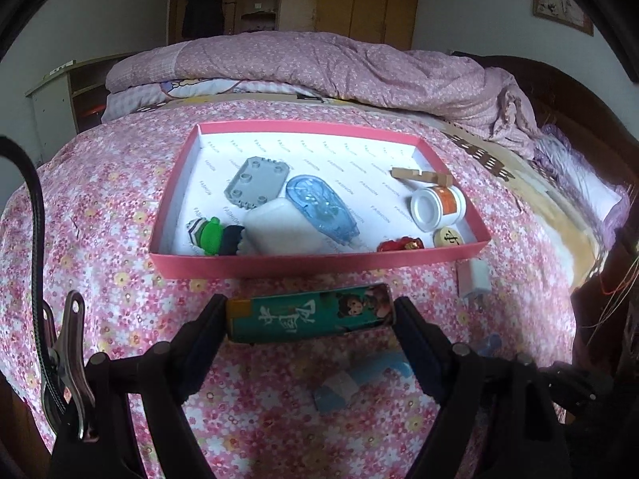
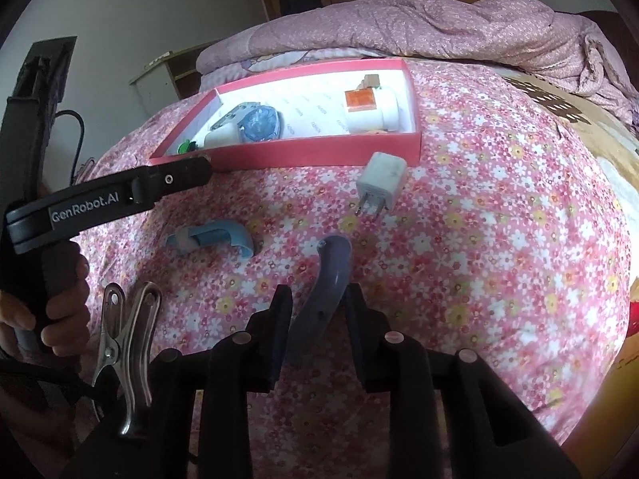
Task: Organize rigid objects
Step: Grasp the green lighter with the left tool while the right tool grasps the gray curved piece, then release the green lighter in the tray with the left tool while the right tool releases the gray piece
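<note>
My left gripper (image 1: 310, 315) is shut on a teal lighter (image 1: 309, 313), held crosswise just in front of the pink box's near wall (image 1: 319, 263). The box holds a grey plate (image 1: 257, 183), a blue tape dispenser (image 1: 323, 207), a white case (image 1: 281, 225), a white-and-orange jar (image 1: 439, 205) and small toys. My right gripper (image 2: 317, 303) is shut on a curved purple-blue piece (image 2: 325, 283), low over the bedspread. The left gripper's finger (image 2: 175, 177) also shows in the right wrist view, by the box's corner (image 2: 279, 151).
A white charger plug (image 2: 381, 179) lies on the floral bedspread right of the box front. A light-blue curved clip (image 2: 217, 237) lies nearer me. A rumpled pink quilt (image 1: 339, 68) is piled behind the box. The bed's edge falls off at right.
</note>
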Action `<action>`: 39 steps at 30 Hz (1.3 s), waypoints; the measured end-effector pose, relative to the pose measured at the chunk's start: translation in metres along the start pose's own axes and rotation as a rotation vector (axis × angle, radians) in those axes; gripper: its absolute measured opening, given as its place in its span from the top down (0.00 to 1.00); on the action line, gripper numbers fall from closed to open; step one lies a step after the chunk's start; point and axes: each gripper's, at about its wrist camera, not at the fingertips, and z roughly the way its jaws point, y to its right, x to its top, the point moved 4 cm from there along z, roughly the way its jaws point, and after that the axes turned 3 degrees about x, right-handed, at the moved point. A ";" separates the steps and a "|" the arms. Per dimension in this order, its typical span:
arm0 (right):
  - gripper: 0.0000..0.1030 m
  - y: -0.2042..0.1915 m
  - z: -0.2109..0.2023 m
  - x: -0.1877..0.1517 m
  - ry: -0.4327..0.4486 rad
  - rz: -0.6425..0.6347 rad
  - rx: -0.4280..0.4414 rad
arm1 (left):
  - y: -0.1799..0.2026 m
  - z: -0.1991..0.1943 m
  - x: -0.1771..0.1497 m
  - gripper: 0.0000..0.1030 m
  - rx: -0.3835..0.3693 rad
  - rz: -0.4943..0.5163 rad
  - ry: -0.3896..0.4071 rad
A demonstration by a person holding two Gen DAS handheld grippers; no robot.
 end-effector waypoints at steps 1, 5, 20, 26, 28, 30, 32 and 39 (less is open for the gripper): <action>0.72 0.000 0.002 0.000 -0.005 0.005 0.000 | -0.001 0.000 -0.001 0.17 -0.001 -0.004 -0.001; 0.72 -0.004 0.007 0.001 -0.014 -0.003 -0.015 | -0.003 0.000 -0.002 0.17 0.000 -0.009 -0.001; 0.82 -0.001 0.007 0.000 -0.002 0.001 0.009 | -0.009 -0.001 -0.002 0.17 0.017 -0.012 0.011; 0.82 -0.010 0.003 0.002 0.012 -0.040 0.047 | -0.010 -0.003 0.002 0.17 0.028 -0.005 0.016; 0.82 -0.013 0.003 0.006 0.014 -0.048 0.054 | -0.010 -0.002 0.003 0.17 0.032 0.000 0.017; 0.82 -0.014 0.004 0.010 0.014 -0.049 0.064 | -0.010 0.000 0.005 0.17 0.039 0.007 0.018; 0.82 -0.015 0.005 0.016 0.015 -0.046 0.079 | -0.011 0.001 0.008 0.17 0.045 0.012 0.020; 0.82 -0.017 0.002 0.042 0.045 -0.051 0.105 | -0.017 0.001 0.022 0.17 0.052 0.012 0.041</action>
